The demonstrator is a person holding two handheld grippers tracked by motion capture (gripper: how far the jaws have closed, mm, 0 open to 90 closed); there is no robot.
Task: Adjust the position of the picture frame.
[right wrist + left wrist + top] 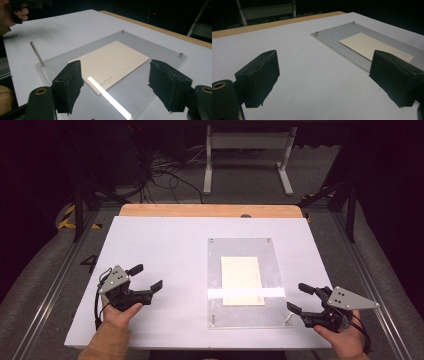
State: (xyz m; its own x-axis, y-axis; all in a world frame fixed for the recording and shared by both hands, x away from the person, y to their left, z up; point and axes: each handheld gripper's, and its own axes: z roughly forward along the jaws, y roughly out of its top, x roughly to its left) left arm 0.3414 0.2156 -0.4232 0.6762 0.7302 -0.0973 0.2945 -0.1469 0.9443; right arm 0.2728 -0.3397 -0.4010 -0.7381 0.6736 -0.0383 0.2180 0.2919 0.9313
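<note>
Table top [165,250]: matt white, smooth; bare wood strip [210,210] along its 12 o'clock edge. Clear plate [272,265]: glossy acrylic-looking, bright glare band, small metal pins [37,54] at corners. Sheet [241,279] under it: cream paper, matt. Gripper pads [260,75]: black, matt, rubbery, slightly rough. Grey gripper plate [350,298]: matt.

Faint print on cream sheet [110,61], too small to read

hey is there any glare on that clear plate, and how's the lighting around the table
High view: a bright glare strip crosses the clear plate over the cream sheet; the surroundings are dark. Right gripper view: the same streak runs diagonally. Left gripper view: dim, with no strip on the plate.
</note>
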